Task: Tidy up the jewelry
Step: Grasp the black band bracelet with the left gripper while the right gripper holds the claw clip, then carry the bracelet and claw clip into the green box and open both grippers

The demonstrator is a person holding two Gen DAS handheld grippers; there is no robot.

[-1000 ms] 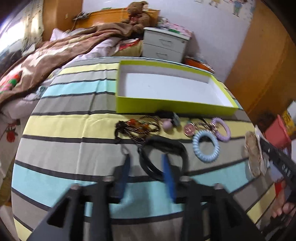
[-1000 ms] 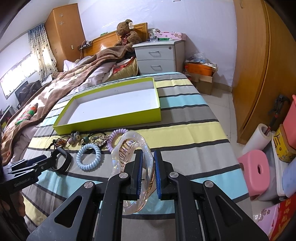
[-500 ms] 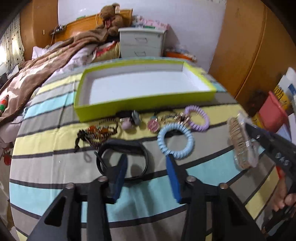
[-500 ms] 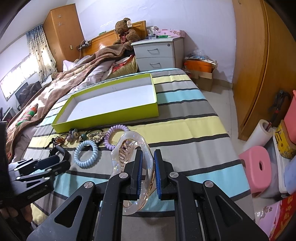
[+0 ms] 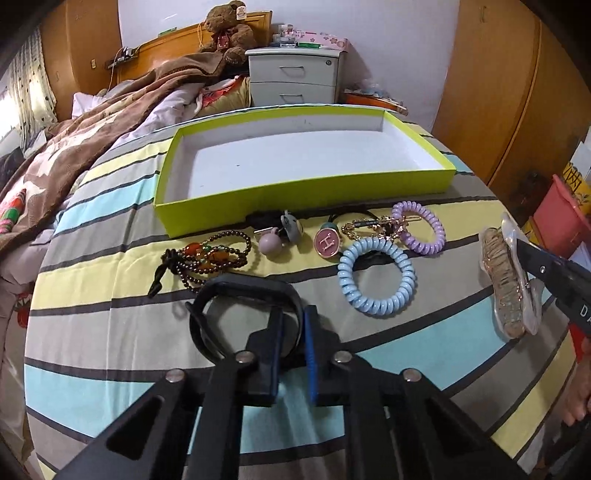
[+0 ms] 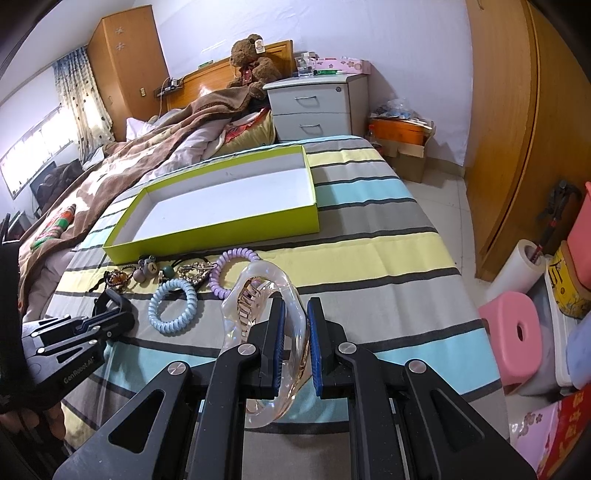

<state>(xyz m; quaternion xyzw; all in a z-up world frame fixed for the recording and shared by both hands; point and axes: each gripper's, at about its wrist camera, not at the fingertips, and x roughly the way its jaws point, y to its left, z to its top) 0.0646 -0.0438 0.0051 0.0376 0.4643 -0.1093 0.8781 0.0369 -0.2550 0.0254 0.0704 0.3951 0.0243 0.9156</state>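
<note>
A: Left gripper (image 5: 293,332)?
B: Clenched on the right side of the black plastic loop band (image 5: 236,291), blue pads pinching its rim; band lying on the striped bedsheet (image 5: 92,325), at the near left of the jewelry row.

A: Right gripper (image 6: 294,334)?
B: Clamped on the clear, pink-tinted plastic claw hair clip (image 6: 266,295), held tilted above the sheet, near right of the row.

A: Beyond the band?
B: Just past it, a brown bead bracelet with orange stones (image 5: 207,256). Right of that, a mauve round charm (image 5: 270,243) and a small grey bear figure (image 5: 291,225), then a pink round pendant marked H (image 5: 327,242). Further right, a light blue spiral coil hair tie (image 5: 375,275), a gold chain piece (image 5: 376,225) and a lilac spiral coil hair tie (image 5: 421,230), the last two touching.

A: Further out?
B: Shallow lime-green cardboard tray with white inside (image 5: 295,192), directly behind the row, nothing inside. Far end: brown blanket (image 5: 110,122) at left, white two-drawer nightstand (image 5: 295,77), brown teddy bear (image 5: 229,26) at the headboard.
</note>
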